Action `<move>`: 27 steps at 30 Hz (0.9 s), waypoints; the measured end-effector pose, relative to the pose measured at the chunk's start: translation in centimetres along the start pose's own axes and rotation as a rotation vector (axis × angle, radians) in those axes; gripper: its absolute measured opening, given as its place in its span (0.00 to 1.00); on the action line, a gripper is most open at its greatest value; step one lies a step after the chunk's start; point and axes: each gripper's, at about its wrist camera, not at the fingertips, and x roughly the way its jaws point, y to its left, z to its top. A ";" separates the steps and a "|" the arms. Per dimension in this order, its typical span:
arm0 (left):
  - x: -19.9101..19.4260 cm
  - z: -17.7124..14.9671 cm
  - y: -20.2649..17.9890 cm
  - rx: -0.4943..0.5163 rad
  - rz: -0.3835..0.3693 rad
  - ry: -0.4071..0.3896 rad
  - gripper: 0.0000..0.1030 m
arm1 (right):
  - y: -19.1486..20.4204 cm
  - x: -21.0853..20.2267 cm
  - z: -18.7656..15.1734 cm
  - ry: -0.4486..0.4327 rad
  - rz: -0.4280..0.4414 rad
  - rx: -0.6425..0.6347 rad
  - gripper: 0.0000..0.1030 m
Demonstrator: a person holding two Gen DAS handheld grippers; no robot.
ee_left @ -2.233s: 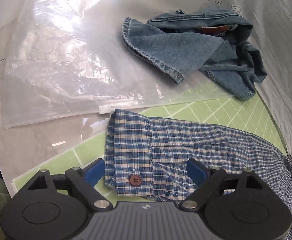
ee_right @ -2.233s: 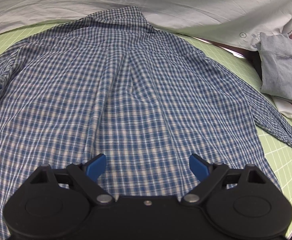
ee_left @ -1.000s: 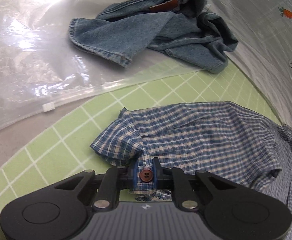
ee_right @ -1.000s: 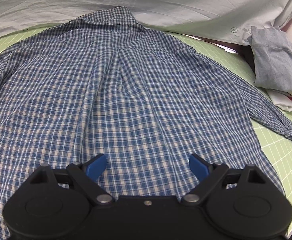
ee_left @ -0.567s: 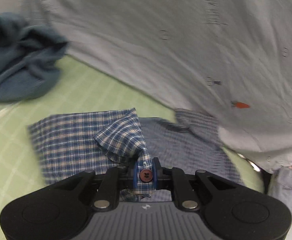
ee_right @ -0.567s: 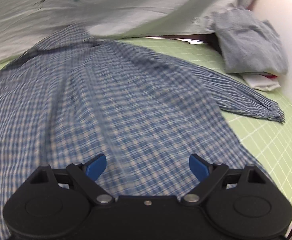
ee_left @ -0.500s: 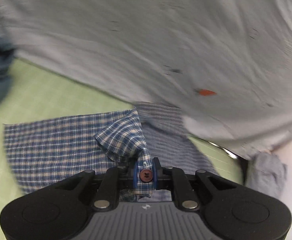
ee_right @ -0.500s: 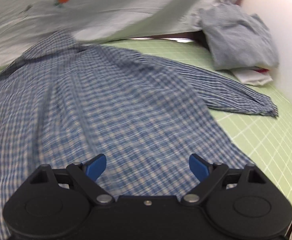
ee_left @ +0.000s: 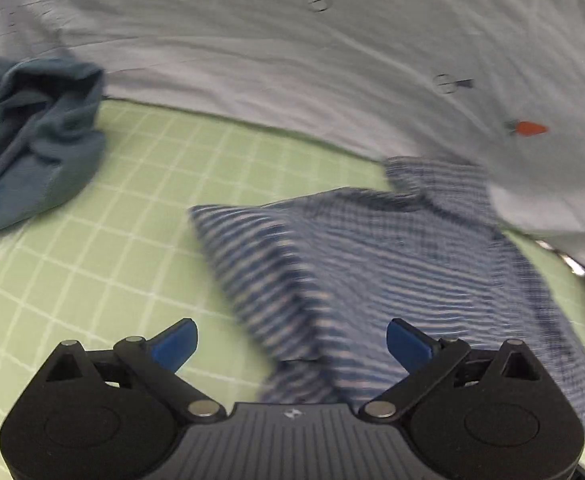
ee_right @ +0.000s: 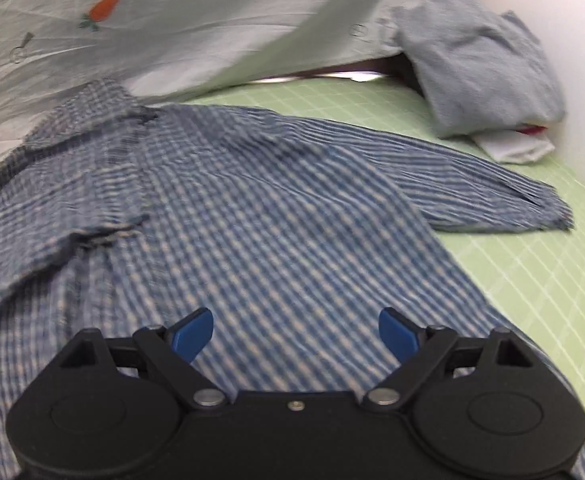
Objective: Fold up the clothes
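while the left gripper (ee_left: 292, 340) opens — plaid shirt (ee_right: 272, 220) flat, collar far, 1 sleeve rightward; right gripper (ee_right: 295, 334) agape, empty

Left gripper (ee_left: 290, 340) opening over a blue checked shirt (ee_left: 372, 280) on a green grid mat (ee_left: 132, 208).

Its blue-tipped jaws stand wide at the bottom of the frame and are spreading; blurred shirt cloth lies between them, and the pads do not press on it. The shirt fills the centre and lower right, one part folded over to a straight slanting edge on its left. A crumpled denim garment (ee_left: 32, 136) lies at the left edge. A pale sheet (ee_left: 292, 60) with a small carrot print (ee_left: 530, 129) spans the top.
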 end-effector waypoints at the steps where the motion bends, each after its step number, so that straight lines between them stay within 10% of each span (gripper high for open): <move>1: 0.7 -0.1 1.1 0.001 0.038 0.016 0.97 | 0.7 0.4 0.6 -0.009 0.026 0.001 0.88; 13: 6.2 3.3 1.5 0.131 0.130 0.047 0.97 | 7.9 6.1 5.3 -0.023 0.239 -0.052 0.74; 15: 7.0 4.1 0.3 0.164 0.126 0.035 0.97 | 8.3 6.8 5.4 -0.006 0.248 -0.079 0.67; 20: 9.0 5.8 -2.8 0.224 0.118 0.017 0.97 | 8.5 6.6 5.8 -0.047 0.291 -0.167 0.03; 27: 7.3 7.2 -3.2 0.137 0.052 -0.009 0.97 | 3.0 3.0 10.7 -0.287 0.109 -0.111 0.02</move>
